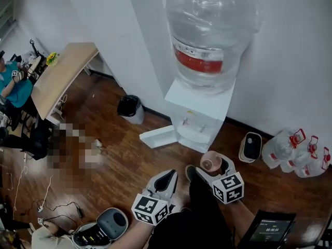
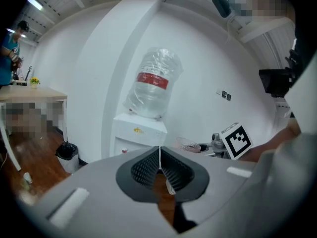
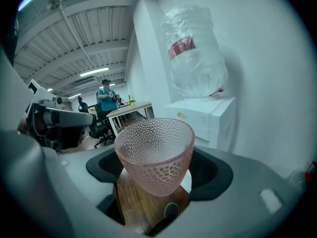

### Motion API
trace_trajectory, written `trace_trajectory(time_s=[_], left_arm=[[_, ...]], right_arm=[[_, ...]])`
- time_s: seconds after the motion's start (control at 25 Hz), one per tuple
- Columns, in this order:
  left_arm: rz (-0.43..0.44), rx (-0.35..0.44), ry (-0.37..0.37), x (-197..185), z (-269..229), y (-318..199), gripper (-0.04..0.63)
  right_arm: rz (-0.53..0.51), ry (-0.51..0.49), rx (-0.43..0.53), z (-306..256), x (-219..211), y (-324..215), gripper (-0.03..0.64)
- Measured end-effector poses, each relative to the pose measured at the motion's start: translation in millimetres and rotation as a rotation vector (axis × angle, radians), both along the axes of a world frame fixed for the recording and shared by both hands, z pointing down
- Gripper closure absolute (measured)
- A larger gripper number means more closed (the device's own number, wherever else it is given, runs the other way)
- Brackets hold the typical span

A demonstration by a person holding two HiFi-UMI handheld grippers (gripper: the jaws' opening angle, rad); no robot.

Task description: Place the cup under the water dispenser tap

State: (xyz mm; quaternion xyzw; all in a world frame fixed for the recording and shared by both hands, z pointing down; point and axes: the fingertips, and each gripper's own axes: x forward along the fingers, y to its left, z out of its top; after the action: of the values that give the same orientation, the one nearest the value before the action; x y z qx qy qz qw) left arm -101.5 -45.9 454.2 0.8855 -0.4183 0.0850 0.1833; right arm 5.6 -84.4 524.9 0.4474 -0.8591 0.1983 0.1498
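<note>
A pink dimpled glass cup [image 3: 154, 153] stands upright between the jaws of my right gripper [image 3: 157, 170], which is shut on it; in the head view the cup [image 1: 210, 163] hangs just in front of the white water dispenser [image 1: 200, 112]. The dispenser carries a large clear bottle [image 1: 210, 32] and shows two small taps [image 1: 193, 124] over its tray. My left gripper [image 1: 165, 180] is lower left of the cup, shut, with nothing in it [image 2: 159, 168]. From the left gripper view the cup [image 2: 188, 144] and the right gripper's marker cube [image 2: 236, 140] show to the right.
A black waste bin [image 1: 129, 108] stands left of the dispenser by the wall. A small white and black device [image 1: 251, 147] and spare water bottles [image 1: 295, 153] lie on the floor to the right. A wooden table [image 1: 59, 79] and a seated person are far left.
</note>
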Motion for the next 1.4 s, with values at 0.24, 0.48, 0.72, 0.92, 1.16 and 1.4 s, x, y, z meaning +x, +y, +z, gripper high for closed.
trace_trajectory(time_s=[0.24, 0.48, 0.72, 0.92, 1.16, 1.4], left_arm=[[0.038, -0.086, -0.069, -1.3, 66.5, -42.0, 0.594], [0.022, -0.124, -0.040, 6.5, 132.6, -95.7, 0.594], [0.013, -0.183, -0.024, 11.5, 200.0, -134.4, 0.594], [0.009, -0.198, -0.047, 7.0, 245.8, -157.6, 0.594], [-0.001, -0.189, -0.044, 8.5, 289.6, -184.6, 0.594], [-0.001, -0.154, -0.023, 8.9, 310.4, -197.4, 0.595]], right_arm=[[-0.002, -0.006, -0.040, 79.9, -6.4, -44.2, 0.230], [0.052, -0.002, -0.039, 146.1, 2.7, -95.0, 0.230], [0.052, 0.036, -0.039, 201.4, -4.6, -120.4, 0.230], [0.060, 0.040, -0.053, 247.0, -4.4, -140.8, 0.230], [0.068, 0.045, -0.018, 287.9, -2.7, -173.5, 0.230], [0.100, 0.063, 0.036, 311.0, -7.7, -197.1, 0.230]])
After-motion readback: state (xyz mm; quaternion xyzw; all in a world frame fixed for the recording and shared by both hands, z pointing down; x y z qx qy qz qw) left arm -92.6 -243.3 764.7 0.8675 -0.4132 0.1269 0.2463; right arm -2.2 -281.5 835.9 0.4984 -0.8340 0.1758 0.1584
